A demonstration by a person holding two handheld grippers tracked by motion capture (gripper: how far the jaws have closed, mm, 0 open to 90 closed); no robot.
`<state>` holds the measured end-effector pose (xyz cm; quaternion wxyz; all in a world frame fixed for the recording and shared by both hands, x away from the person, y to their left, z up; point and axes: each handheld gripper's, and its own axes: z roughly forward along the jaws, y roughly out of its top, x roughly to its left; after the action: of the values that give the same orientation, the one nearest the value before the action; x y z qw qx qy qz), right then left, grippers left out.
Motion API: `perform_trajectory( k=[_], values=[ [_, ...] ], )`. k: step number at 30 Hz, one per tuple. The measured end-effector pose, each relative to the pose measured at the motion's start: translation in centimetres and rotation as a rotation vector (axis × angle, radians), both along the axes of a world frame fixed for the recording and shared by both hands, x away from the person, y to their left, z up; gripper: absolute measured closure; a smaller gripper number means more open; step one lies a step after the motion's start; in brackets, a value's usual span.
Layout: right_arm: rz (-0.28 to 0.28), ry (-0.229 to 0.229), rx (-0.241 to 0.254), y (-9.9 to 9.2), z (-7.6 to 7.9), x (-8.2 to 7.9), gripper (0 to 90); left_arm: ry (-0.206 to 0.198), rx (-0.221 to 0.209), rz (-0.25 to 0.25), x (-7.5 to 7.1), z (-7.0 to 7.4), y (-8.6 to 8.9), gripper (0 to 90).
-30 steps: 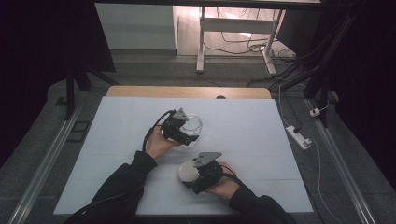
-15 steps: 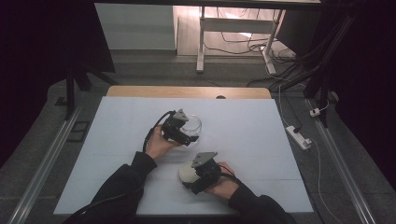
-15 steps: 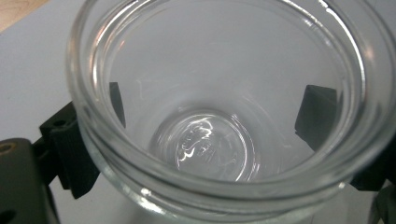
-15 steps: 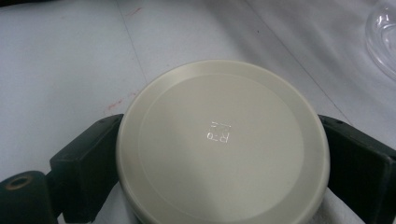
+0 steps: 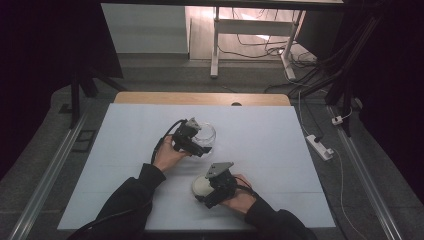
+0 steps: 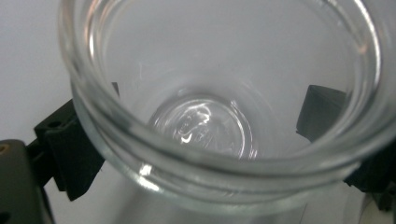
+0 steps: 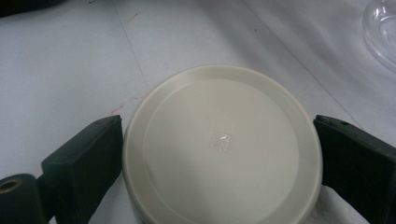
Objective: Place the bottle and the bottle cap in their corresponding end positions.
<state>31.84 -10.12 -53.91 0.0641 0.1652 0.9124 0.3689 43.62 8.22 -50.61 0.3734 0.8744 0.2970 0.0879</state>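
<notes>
White sheeting covers the table (image 5: pixel 280 140), with a strip of bare wood along its far edge and dark floor, cables and a white frame beyond.

At the table's centre, the left gripper (image 5: pixel 189 139) is clamped on a clear glass jar (image 5: pixel 204 136). In the left gripper view the jar's (image 6: pixel 219 116) thick rolled rim and open mouth face the camera, and its round base shows through the glass with a faint embossed mark that cannot be read. A black jaw presses against the glass at about 8 o'clock and the other at 3 o'clock, both seen partly through the wall. The rim is cut off at the top and at both sides, so the jar's full outline cannot be made out. In the high view it reads as a pale, see-through round shape at 1 o'clock from the left hand (image 5: pixel 167 156).

Toward 5 o'clock from the jar, near the table's front edge, the right gripper (image 5: pixel 212 187) closes on a cream round lid (image 5: pixel 201 186). In the right gripper view the lid (image 7: pixel 219 149) lies flat on the sheet, with a raised outer ring, a smooth flat centre and a small clear square patch in the middle. One jaw touches its edge at 9 o'clock, the other at 3 o'clock. Its near edge runs off the bottom. At 1 o'clock, a curve of clear glass (image 7: pixel 380 28) enters the corner.
</notes>
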Motion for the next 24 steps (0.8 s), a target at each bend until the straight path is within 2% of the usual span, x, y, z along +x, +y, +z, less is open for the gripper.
perform_trajectory(
  k=[9,15,24],
  values=[
    [-0.012,-0.01,0.018,-0.2,0.6,-0.1,2.6,0.014,0.028,0.007,-0.5,0.1,0.4,4.5],
    [-0.018,-0.005,0.032,-0.5,1.0,-0.2,2.3,0.008,0.046,0.011,-1.0,0.1,0.8,3.6],
    [-0.03,-0.012,0.035,-0.9,1.4,-0.3,2.0,0.025,0.032,0.024,-1.9,-0.1,2.0,2.4]
  ],
)
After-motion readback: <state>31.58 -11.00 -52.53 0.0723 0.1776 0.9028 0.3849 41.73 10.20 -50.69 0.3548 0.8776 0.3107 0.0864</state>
